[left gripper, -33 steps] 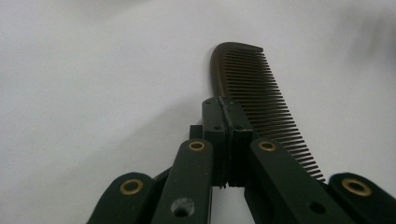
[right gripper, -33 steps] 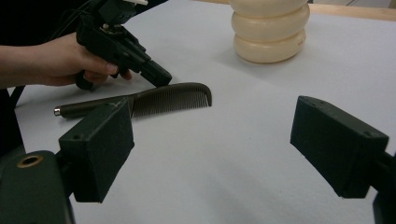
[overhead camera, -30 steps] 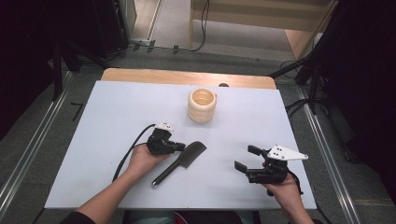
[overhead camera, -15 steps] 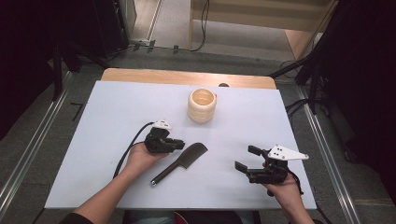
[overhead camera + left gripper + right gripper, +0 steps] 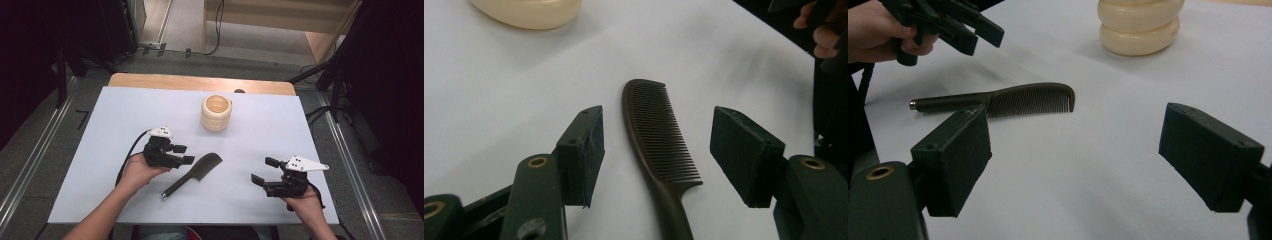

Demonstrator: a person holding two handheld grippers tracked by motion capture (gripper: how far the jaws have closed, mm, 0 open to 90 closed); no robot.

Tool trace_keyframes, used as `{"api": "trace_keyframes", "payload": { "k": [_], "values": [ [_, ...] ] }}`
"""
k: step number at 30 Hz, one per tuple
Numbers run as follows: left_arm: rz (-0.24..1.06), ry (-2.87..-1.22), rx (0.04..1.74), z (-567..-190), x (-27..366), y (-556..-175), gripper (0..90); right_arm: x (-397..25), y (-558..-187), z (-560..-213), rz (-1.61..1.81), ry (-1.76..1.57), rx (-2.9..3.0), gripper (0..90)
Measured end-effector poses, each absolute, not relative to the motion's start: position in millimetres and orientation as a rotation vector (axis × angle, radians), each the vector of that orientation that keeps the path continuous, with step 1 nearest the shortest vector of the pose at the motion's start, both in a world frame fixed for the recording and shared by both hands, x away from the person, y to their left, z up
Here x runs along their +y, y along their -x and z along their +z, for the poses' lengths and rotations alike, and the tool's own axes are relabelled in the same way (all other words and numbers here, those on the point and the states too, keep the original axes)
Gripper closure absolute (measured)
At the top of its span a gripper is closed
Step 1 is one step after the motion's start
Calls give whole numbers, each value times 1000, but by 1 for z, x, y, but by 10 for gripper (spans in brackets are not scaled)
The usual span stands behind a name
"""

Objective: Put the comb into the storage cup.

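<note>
Closing in on a dark brown comb [image 5: 196, 173], the left hand-held gripper [image 5: 181, 154] has edged a little toward the near side of the white tabletop [image 5: 260, 130] over the last second, while the comb itself has not moved. It lies flat near the middle of the tabletop, teeth end pointing toward a cream ribbed cup [image 5: 216, 113] farther back, metal-tipped handle toward the person. In the left gripper view the comb [image 5: 659, 155] sits between the two wide-open jaws, touching neither. That shift suggests the pick-up is being lined up, with the grasp not yet made. The right hand-held gripper [image 5: 265, 171] waits well apart at the near right, jaws also wide and empty, unchanged. From its view the comb [image 5: 998, 102] lies ahead, with the left hand-held gripper [image 5: 973, 32] just above the handle.
</note>
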State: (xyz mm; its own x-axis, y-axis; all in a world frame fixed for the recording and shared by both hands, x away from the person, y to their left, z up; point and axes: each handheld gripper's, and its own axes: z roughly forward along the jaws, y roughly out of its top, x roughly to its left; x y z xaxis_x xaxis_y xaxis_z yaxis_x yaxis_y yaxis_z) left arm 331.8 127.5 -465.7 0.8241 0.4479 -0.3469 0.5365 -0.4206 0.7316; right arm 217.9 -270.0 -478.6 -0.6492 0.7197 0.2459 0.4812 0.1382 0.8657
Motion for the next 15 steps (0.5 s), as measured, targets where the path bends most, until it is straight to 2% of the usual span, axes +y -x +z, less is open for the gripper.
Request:
{"api": "trace_keyframes", "payload": {
  "k": [2,15],
  "values": [
    [-132,-2066,722,-464,132,-328,363,-270,-218,-479,1518,-1177,2186,117],
    [-133,-2026,703,-462,159,-303,320,-270,-219,-481,1504,-1189,2216,117]
  ]
}}
